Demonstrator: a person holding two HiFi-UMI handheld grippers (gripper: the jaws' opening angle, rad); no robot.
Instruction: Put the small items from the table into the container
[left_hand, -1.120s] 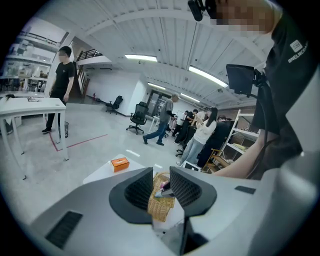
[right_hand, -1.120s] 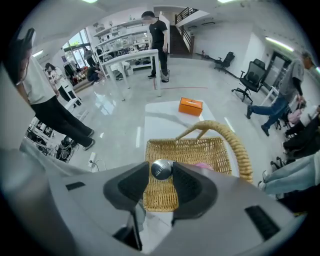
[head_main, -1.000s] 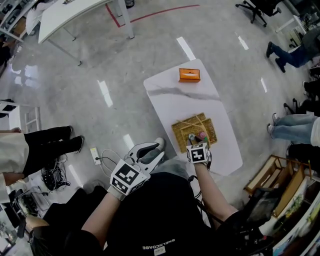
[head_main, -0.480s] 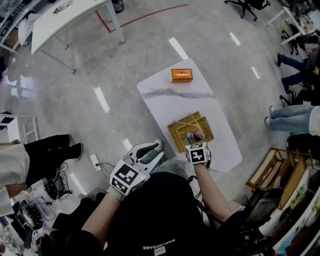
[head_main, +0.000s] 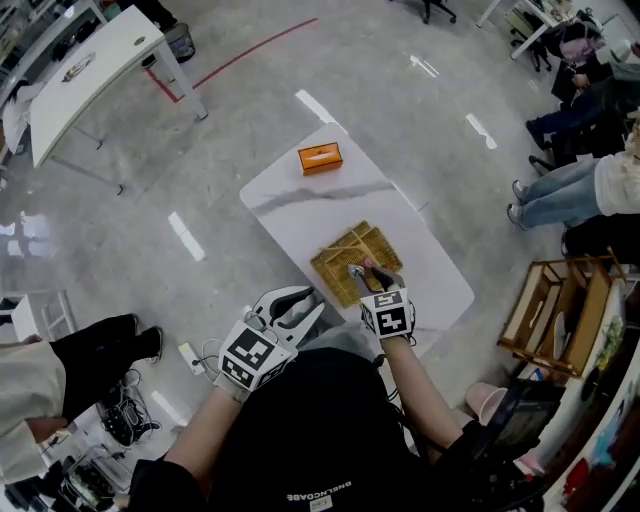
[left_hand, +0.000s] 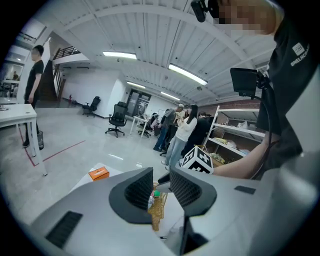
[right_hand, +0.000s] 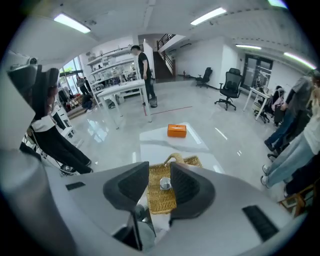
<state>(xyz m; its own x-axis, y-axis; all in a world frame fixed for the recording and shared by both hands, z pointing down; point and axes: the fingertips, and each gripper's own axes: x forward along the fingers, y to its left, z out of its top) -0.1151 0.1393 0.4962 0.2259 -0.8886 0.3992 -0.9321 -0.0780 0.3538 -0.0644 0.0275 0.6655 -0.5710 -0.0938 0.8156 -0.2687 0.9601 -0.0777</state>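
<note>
We see the white table (head_main: 300, 205) stretching away ahead of both claws, its near edge just beyond the left claw (head_main: 300, 305). On its near half, directly under the right claw (head_main: 368, 277), lies the wicker basket (head_main: 335, 265), flat and shallow with a looped handle on its far side. In the right gripper view this basket (right_hand: 159, 197) fills the gap between the jaws of the right claw (right_hand: 159, 175).

The right claw points steeply down over the basket. Its jaws stand spread and pinch nothing. The left claw (left_hand: 161, 187) is held off the table, close to the person's body, to the left of the right claw. Its jaws are spread too, with nothing between the pads. Through its gap we see one corner of the basket (left_hand: 158, 212).

The orange tissue box (head_main: 320, 158) sits at the far end of the table, well beyond both claws.

The small silver cup (right_hand: 165, 184) lies in the basket below the right claw, apart from its pads. A small green-topped item (left_hand: 156, 193) also shows in the basket.
</note>
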